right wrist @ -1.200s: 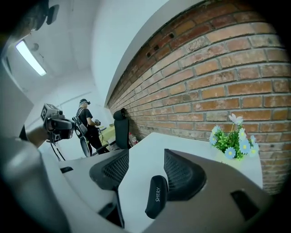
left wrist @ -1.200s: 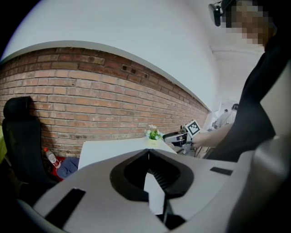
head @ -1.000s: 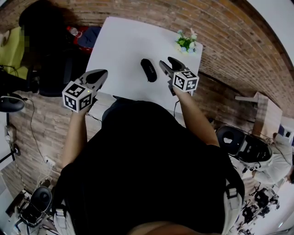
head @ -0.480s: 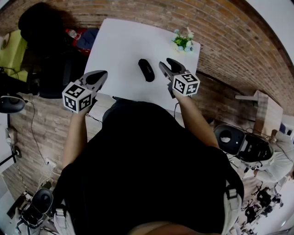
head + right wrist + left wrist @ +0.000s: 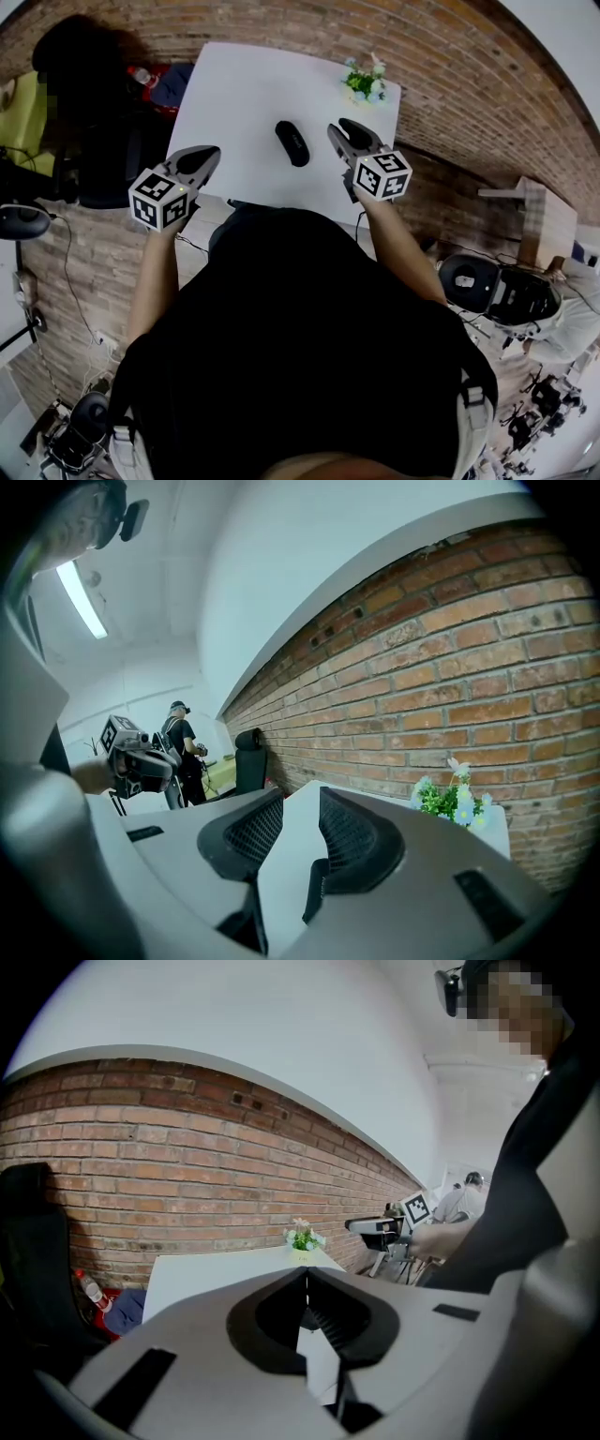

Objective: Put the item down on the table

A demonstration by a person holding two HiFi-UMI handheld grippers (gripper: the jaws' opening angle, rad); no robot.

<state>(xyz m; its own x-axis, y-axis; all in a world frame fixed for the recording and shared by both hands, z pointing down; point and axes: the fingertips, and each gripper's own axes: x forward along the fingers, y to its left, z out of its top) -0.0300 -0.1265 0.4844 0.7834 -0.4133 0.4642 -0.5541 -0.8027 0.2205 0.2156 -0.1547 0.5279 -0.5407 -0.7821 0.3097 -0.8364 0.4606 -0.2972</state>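
Observation:
A black oblong item lies flat on the white table, with nothing holding it. My right gripper hovers just right of it, apart from it. Its jaws are closing, with a narrow gap between them and only tabletop showing through in the right gripper view. My left gripper hangs over the table's near left edge, away from the item. Its jaws meet at the tips in the left gripper view and hold nothing.
A small pot of flowers stands at the table's far right corner, also seen in the gripper views. A black chair and a red bottle sit to the left. A person stands farther back.
The right gripper's jaws have drawn closer together, and the gap between that gripper and the black item has widened a little. The left gripper has stayed put.

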